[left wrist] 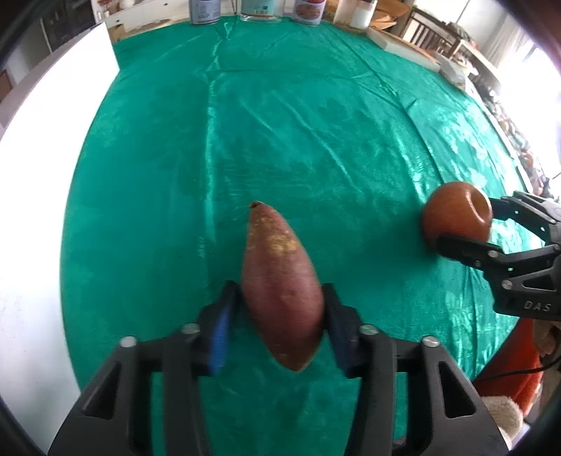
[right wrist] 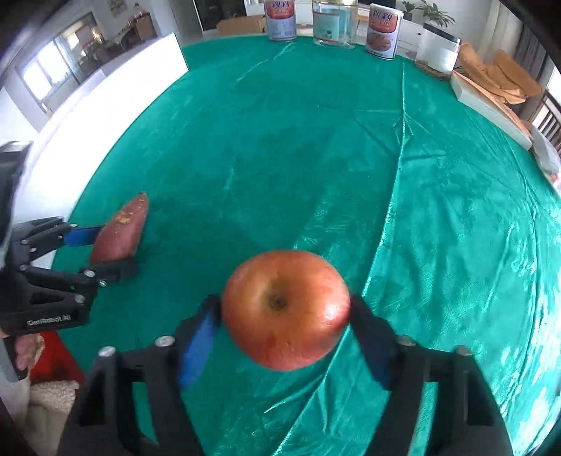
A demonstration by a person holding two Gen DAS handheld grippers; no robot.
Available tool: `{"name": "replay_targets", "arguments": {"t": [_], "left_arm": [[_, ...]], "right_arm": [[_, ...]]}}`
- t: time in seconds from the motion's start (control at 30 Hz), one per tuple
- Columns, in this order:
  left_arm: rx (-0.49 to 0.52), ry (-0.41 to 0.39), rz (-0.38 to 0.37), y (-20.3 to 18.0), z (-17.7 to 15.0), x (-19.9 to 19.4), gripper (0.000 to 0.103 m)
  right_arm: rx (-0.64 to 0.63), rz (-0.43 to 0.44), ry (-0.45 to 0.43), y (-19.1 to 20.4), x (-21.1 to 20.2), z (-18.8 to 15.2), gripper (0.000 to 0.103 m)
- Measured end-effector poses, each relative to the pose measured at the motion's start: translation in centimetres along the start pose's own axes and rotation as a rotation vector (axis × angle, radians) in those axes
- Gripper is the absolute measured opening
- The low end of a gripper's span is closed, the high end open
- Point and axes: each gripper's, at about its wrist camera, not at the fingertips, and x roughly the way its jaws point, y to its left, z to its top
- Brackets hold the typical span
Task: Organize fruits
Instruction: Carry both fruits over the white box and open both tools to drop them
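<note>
My left gripper (left wrist: 280, 301) is shut on a reddish-purple sweet potato (left wrist: 280, 280), its pointed tip facing away, over the green tablecloth (left wrist: 280, 122). My right gripper (right wrist: 285, 312) is shut on a red-orange apple (right wrist: 285, 310), held just above the cloth. In the left wrist view the apple (left wrist: 455, 217) and the right gripper (left wrist: 466, 228) show at the right. In the right wrist view the sweet potato (right wrist: 121, 231) and the left gripper (right wrist: 108, 249) show at the left.
Two tins (right wrist: 280, 19) (right wrist: 383, 29) and a clear jar (right wrist: 333, 24) stand at the table's far edge. A white box with flat brown items (right wrist: 491, 94) lies at the far right. A white surface (right wrist: 105, 105) borders the cloth on the left.
</note>
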Motion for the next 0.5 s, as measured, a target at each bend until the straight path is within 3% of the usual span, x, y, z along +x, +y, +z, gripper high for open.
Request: {"name": "replay_targets", "arguments": {"t": [0.07,0.17,0.3,0.4,0.5], "left_arm": [[-0.024,-0.004,-0.012,0.4,-0.3,-0.2,0.043],[-0.092,-0.046,-0.111,1.9,-1.1,-2.9,0.043],[-0.179,-0.179,-0.252,5.7,-1.4,-11.2,0.043],[-0.227,-0.313,-0.189,11.0,-1.1,-17.8,0.044],[-0.311,-0.37,-0.025,17.5,-0.4,-21.0,0.044]], "right_arm": [[-0.001,-0.015,0.021,0.3,-0.1,0.2,0.07],[0.014,0.026,0.004,0.7,-1.4,0.5,0.069],[-0.01,0.142,-0.092,4.1,-5.7,3.0,0.069],[-0.092,0.233,-0.186,9.2,-9.4,7.0,0.069],[-0.206,0.314,-0.235,16.5,-11.3,12.1,0.069]]}}
